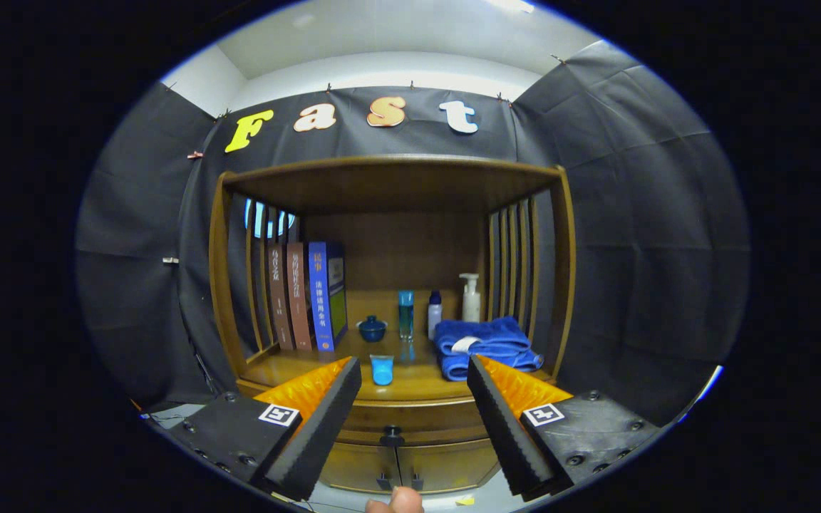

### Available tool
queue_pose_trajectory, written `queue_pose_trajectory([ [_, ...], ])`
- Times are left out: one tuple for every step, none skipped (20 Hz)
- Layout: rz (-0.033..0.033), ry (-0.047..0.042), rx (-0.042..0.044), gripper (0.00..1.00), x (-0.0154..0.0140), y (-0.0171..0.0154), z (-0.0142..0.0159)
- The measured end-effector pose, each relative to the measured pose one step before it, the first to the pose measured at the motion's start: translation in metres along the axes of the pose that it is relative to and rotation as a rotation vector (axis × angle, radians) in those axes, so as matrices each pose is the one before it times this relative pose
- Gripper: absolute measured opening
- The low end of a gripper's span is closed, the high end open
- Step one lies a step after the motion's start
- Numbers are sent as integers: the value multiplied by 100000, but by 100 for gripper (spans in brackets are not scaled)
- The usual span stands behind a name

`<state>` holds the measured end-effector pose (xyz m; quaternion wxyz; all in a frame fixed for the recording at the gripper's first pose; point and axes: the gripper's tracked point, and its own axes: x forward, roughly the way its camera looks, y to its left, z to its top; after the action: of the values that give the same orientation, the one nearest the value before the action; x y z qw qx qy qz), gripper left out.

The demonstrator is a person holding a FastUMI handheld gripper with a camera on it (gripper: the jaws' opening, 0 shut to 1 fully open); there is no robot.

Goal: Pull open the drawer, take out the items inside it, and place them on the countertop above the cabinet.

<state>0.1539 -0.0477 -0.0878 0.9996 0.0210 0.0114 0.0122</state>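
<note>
Gripper view: our claw (414,399) hangs released before the closed drawer (410,417); whichever stage this is, we keep its knob (392,432) centred.

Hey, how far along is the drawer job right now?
The drawer under the countertop looks shut, its knob between the open, empty fingers of the gripper. A small blue cup stands on the countertop's front edge. This fits either an unopened drawer or one emptied and closed again; its contents are hidden.
</note>
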Motion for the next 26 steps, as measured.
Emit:
queue_pose_trajectory([
  [-279, 172, -1084, 98, -532, -189, 1116],
  [-787, -54, -1320, 98, -520, -312, 979],
  [-320, -40, -1268, 98, -577, -313, 981],
  [3, -188, -744, 98, -524, -55, 983],
  [265, -367, -318, 98, -500, -112, 808],
  [522, -188, 93, 98, -410, -187, 549],
  [114, -282, 134, 98, -553, -133, 611],
  [246, -124, 373, 98, -534, -46, 444],
  [333, 183, 188, 98, -402, -56, 366],
  [21, 205, 21, 98, -517, -170, 361],
  [-268, -274, -324, 98, -455, -213, 384],
  [-311, -387, -440, 98, -310, -231, 432],
  [-357, -470, -454, 98, -278, -155, 272],
  [-328, -351, -288, 98, -108, -124, 136],
  [-213, -30, -109, 98, -105, -156, 18],
  [-174, -114, 137, 98, -428, -58, 306],
  [-155, 210, 458, 98, -123, -45, 75],
  [-10, 130, 565, 98, 28, 39, -32],
  [-100, 159, 311, 98, -25, -73, -158],
  [-369, 190, 68, 98, 121, -146, -236],
  [-416, 398, -170, 98, 84, -106, -244],
  [-150, 282, -110, 98, 13, 68, -86],
  [116, 246, -147, 98, -4, 33, -58],
  [-42, 134, -70, 98, 13, 62, -96],
  [62, 191, -99, 98, 37, 81, -49],
  [176, -120, -38, 98, 8, 221, 58],
])
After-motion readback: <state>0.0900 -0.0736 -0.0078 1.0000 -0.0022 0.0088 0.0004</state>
